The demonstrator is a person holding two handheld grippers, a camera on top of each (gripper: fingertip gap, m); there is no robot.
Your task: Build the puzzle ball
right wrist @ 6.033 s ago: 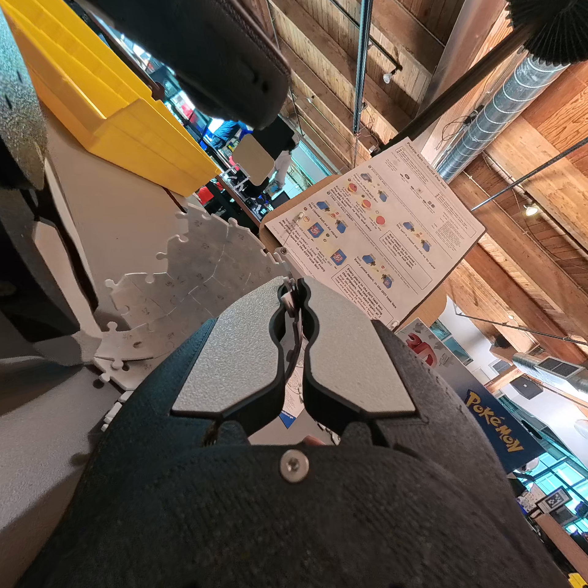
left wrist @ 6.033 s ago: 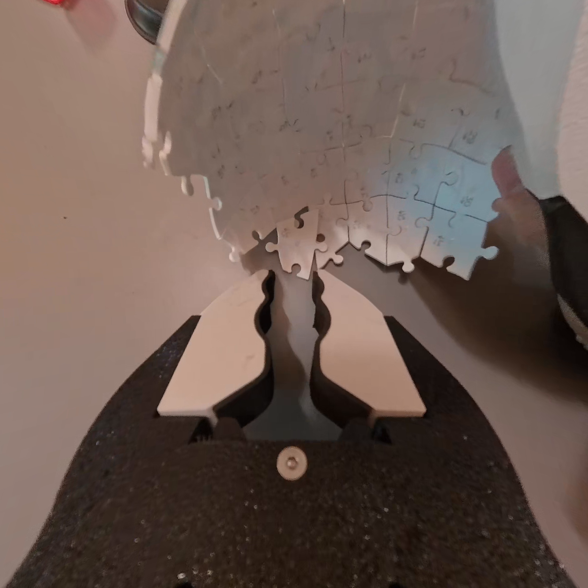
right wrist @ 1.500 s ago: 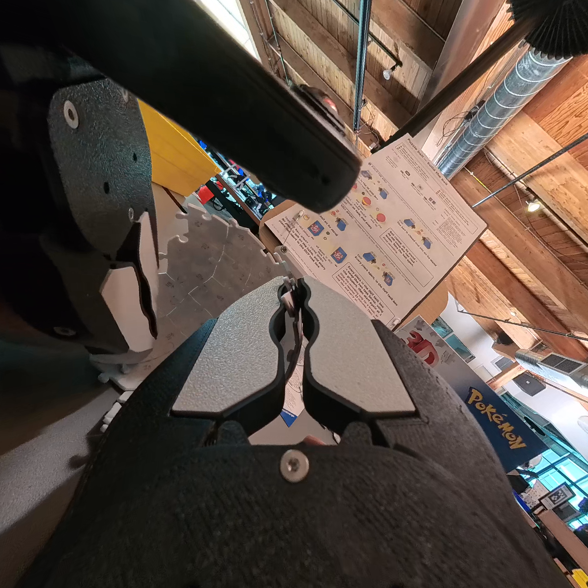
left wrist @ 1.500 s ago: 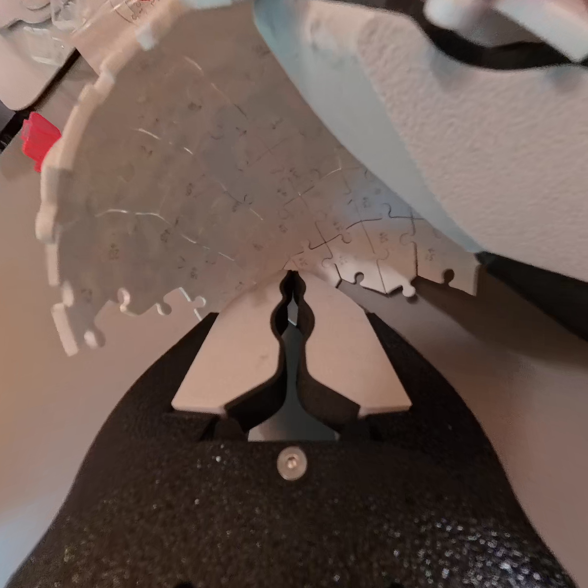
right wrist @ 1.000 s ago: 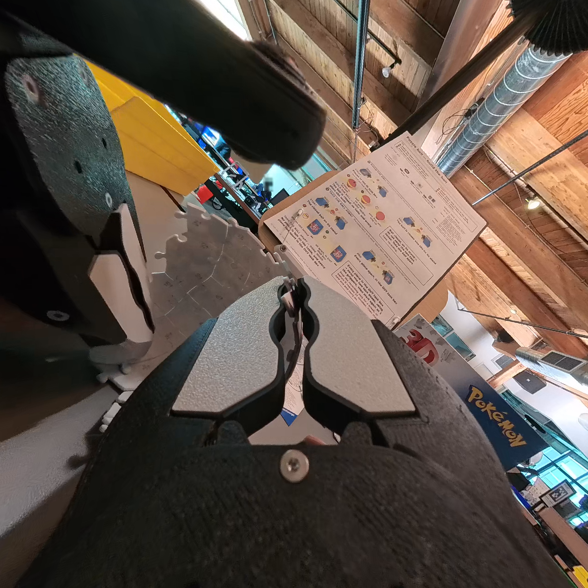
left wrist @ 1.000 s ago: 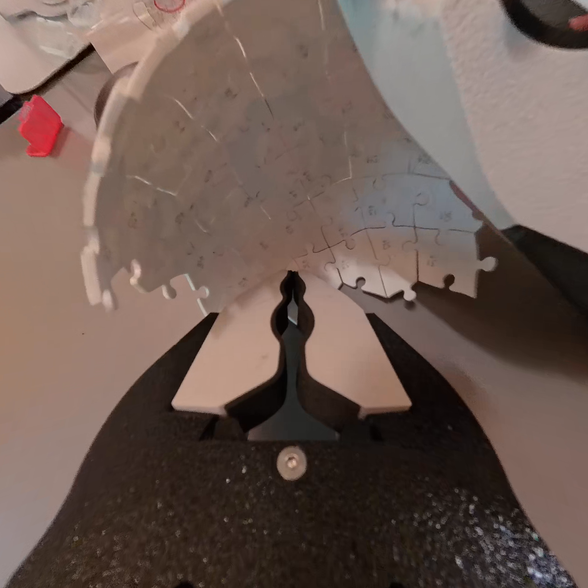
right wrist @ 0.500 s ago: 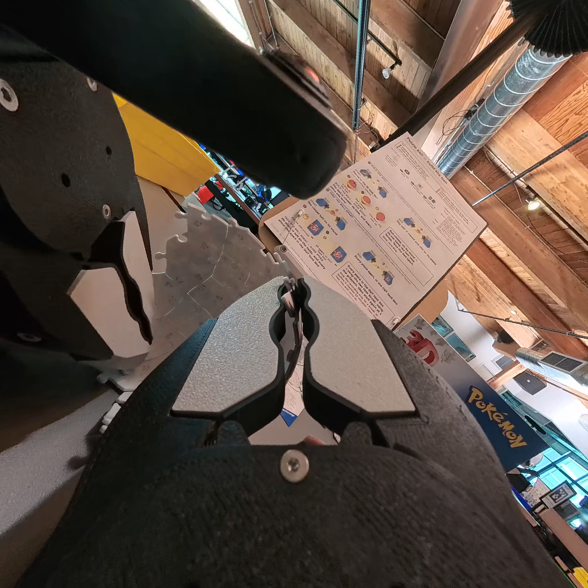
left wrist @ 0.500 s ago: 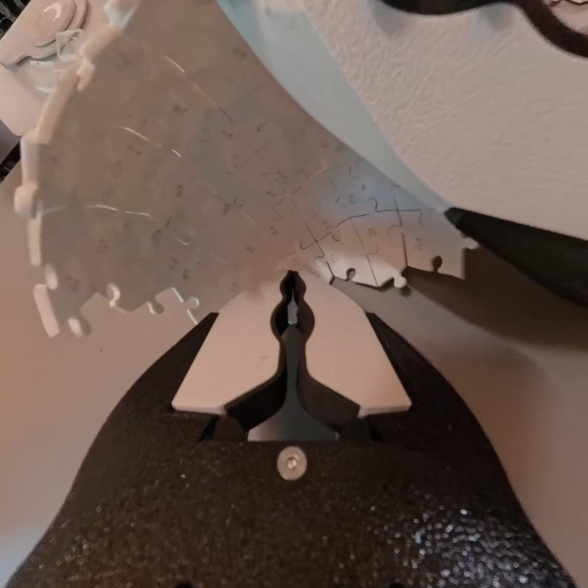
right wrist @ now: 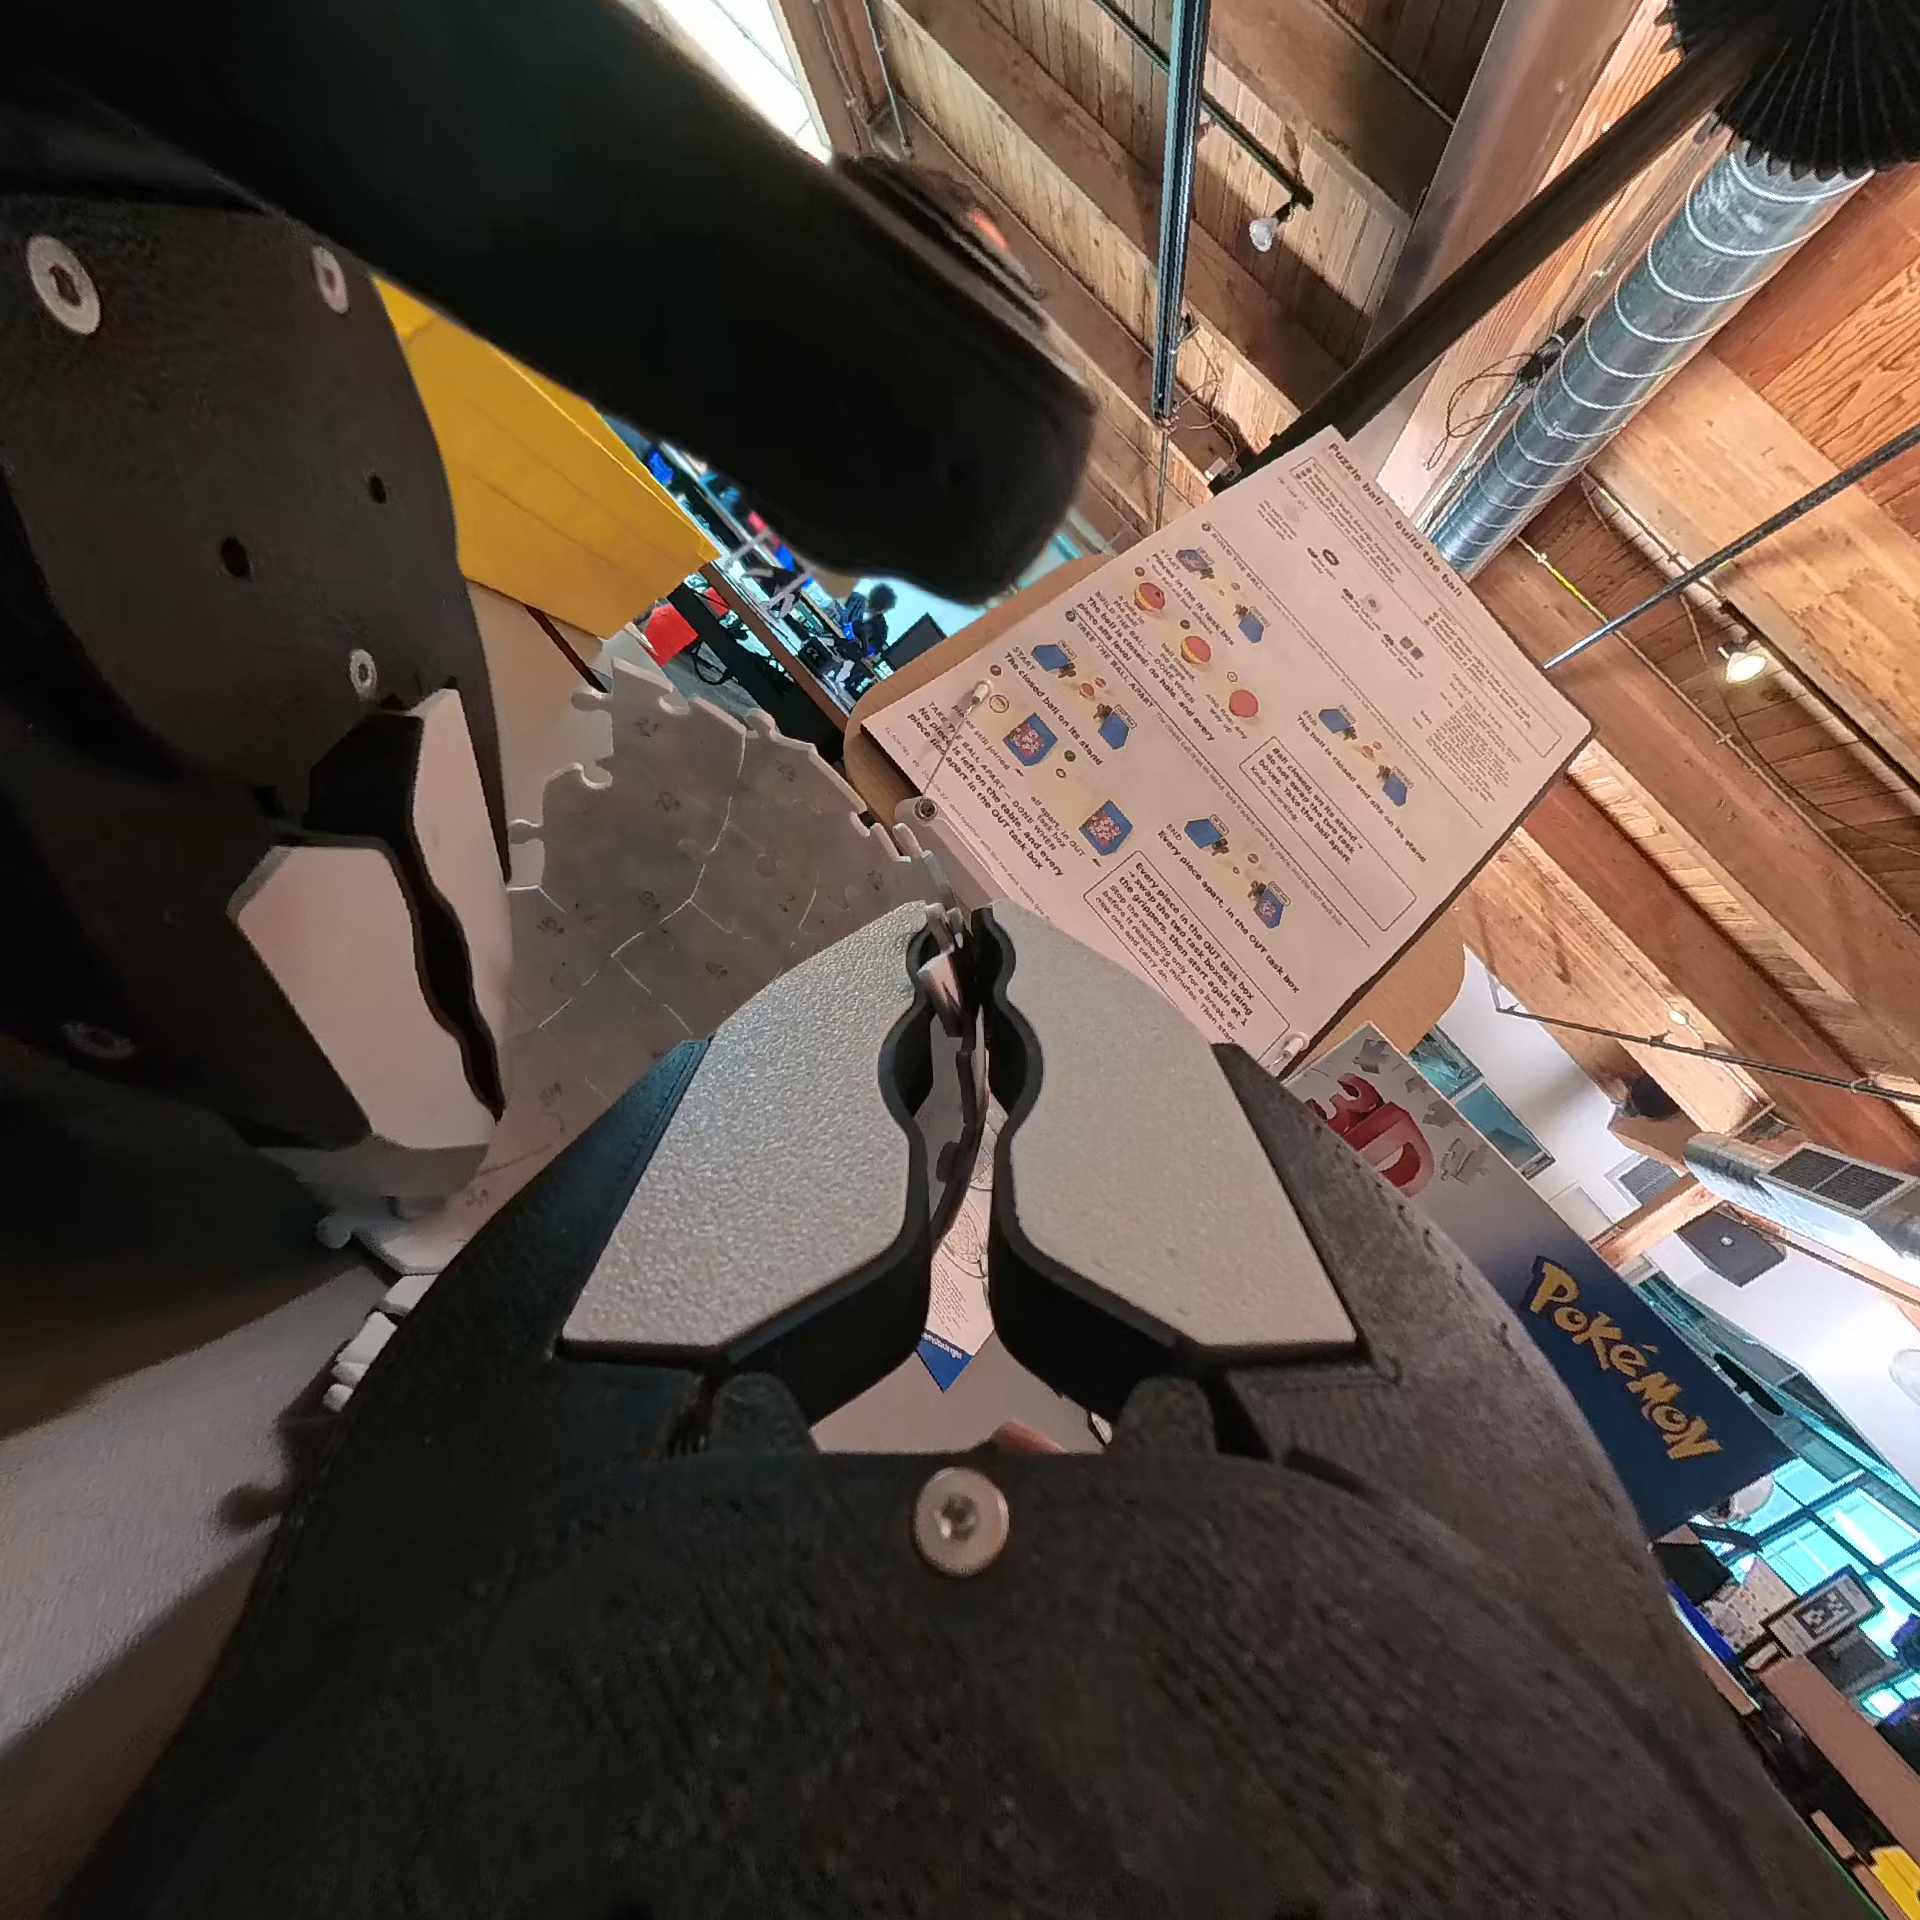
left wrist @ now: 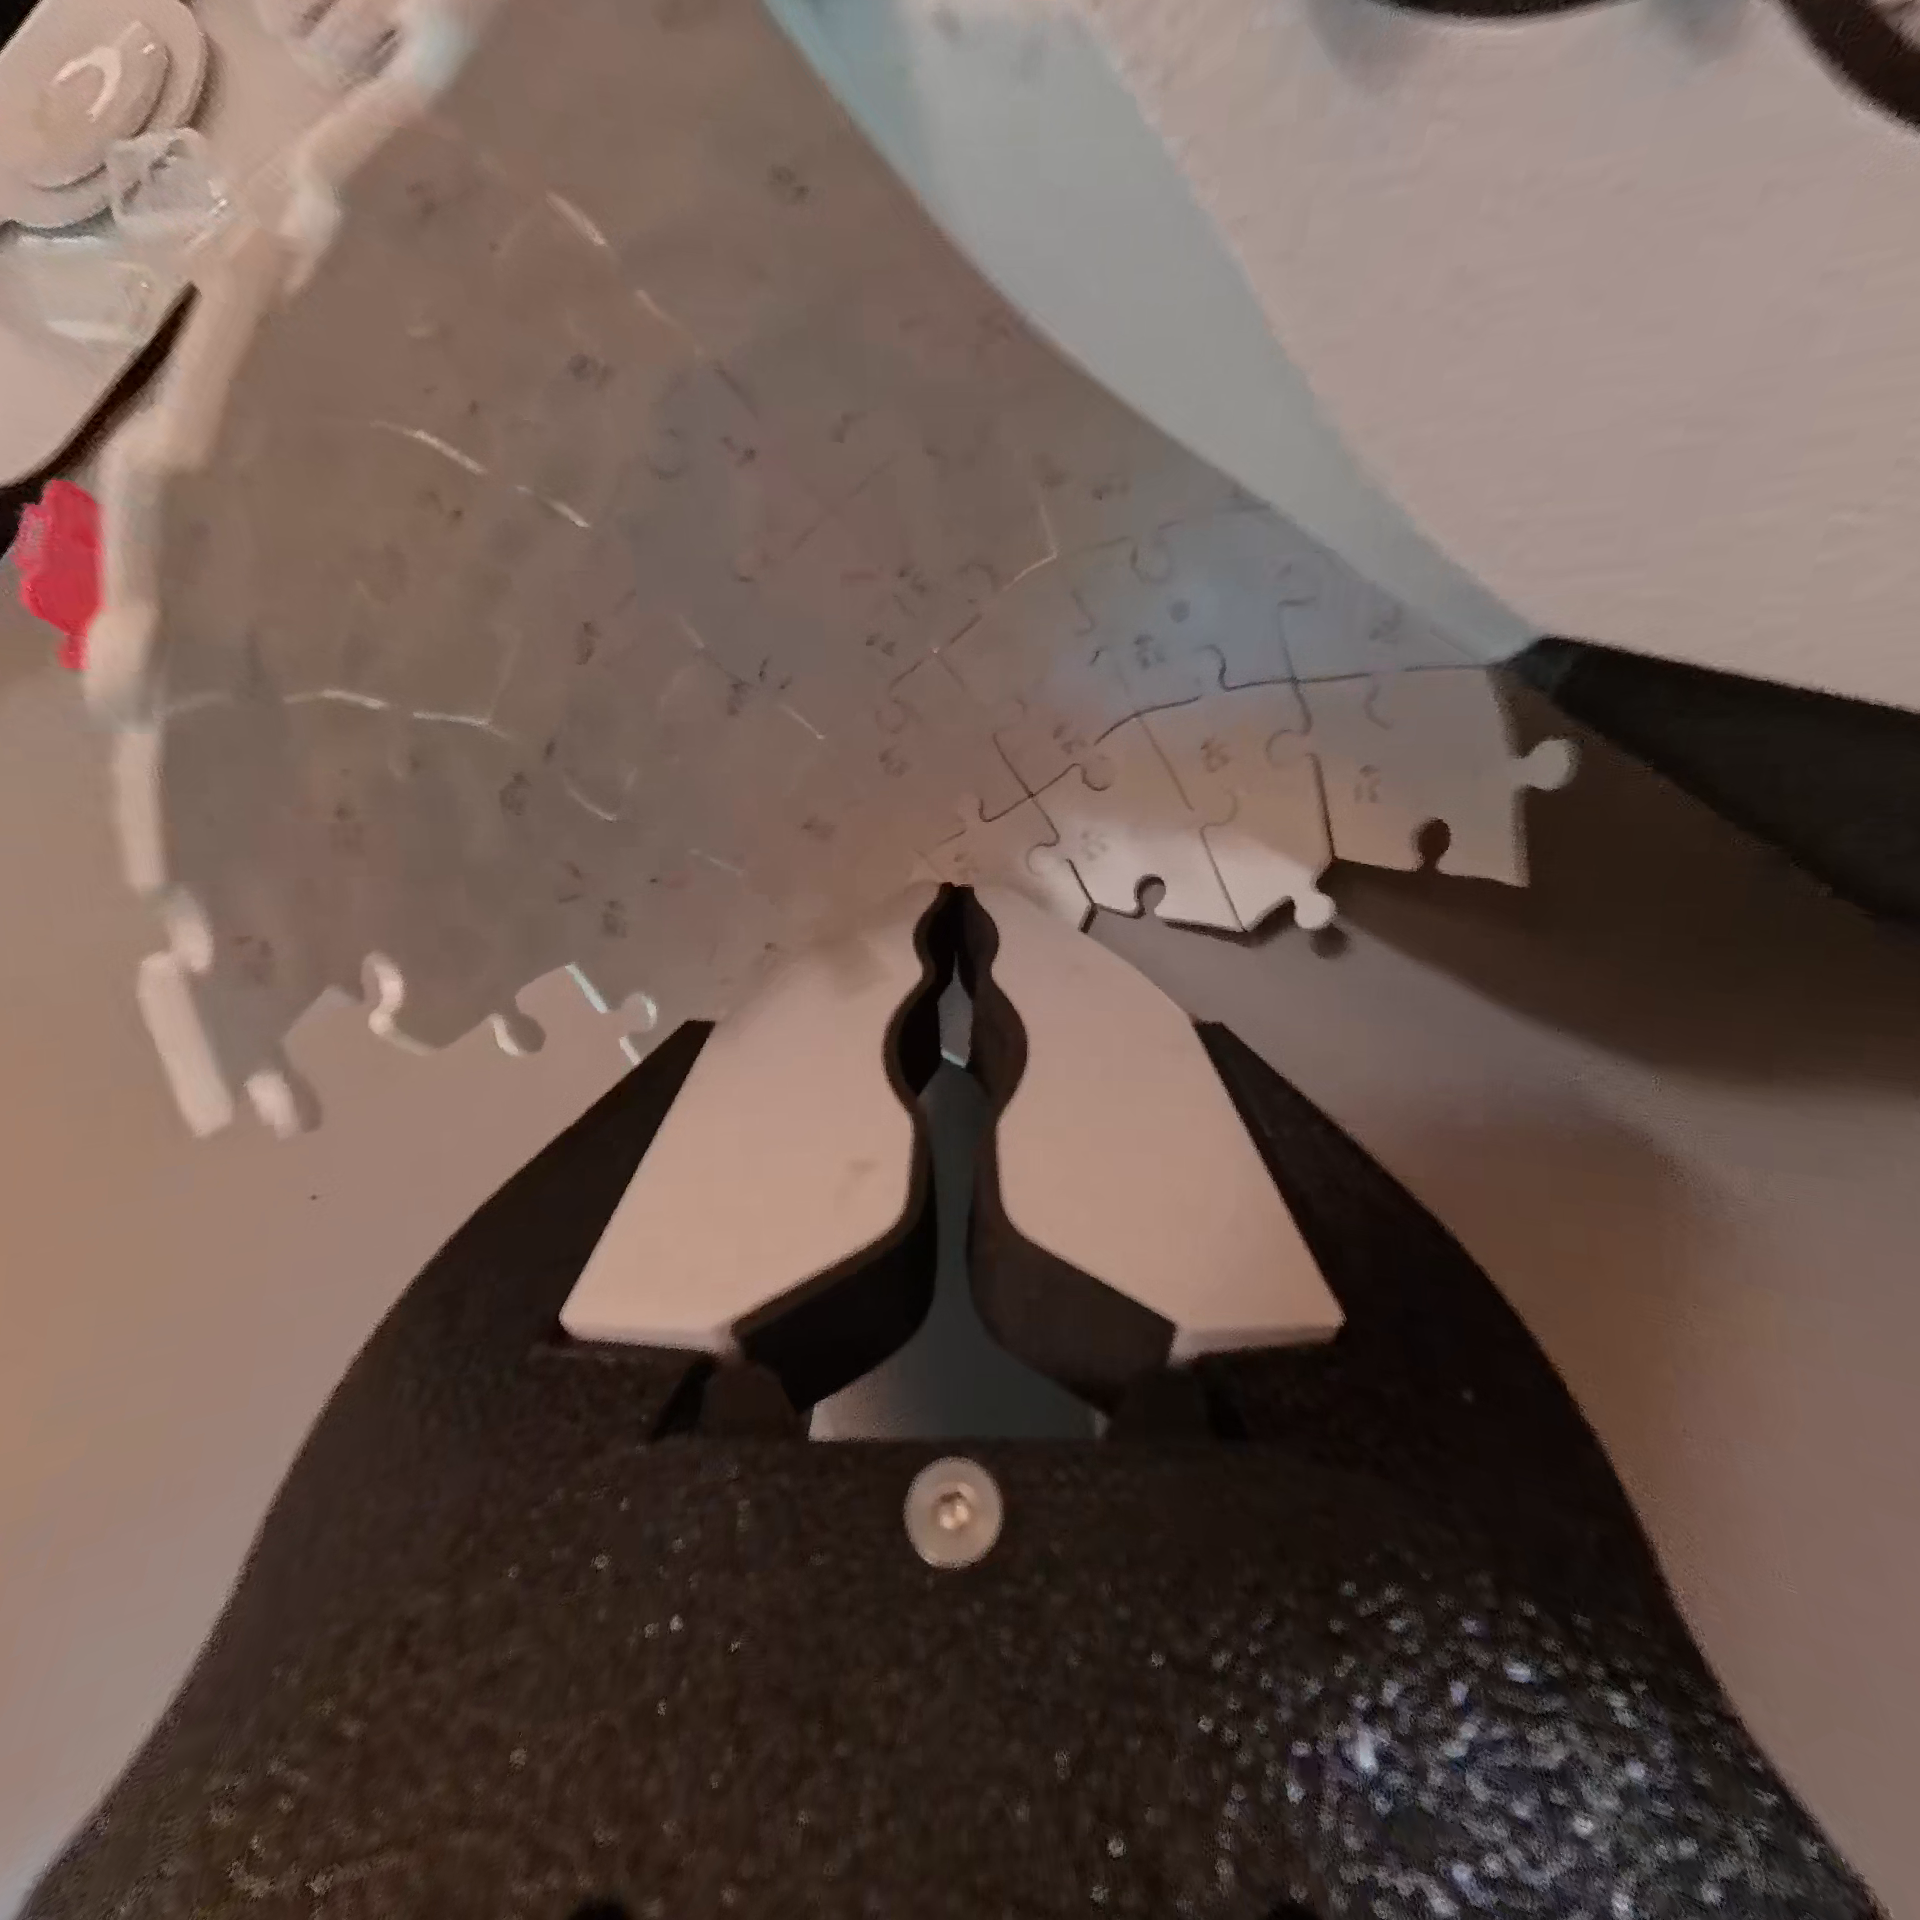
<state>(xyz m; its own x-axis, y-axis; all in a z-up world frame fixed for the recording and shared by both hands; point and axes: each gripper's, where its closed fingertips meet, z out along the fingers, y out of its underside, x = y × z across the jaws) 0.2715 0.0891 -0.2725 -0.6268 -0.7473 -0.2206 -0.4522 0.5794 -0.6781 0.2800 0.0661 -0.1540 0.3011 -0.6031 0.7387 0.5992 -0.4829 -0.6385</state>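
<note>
Though unfinished, curved white puzzle ball [left wrist: 675, 644]

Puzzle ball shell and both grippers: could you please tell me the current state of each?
Puzzle ball shell: partly built curved section, lower edge ragged with open tabs.
Left gripper: shut on the shell's lower edge.
Right gripper: shut on the shell's rim.
Instruction sheet: pinned flat to a board.

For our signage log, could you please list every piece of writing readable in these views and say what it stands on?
I name only the bearers, not their wording.
White instruction sheet: printed text and small pictures.
Blue banner: yellow lettering.
Puzzle shell: small marks on its pieces, too blurred to read.
Puzzle piece in the right tongs: nothing legible.
</note>
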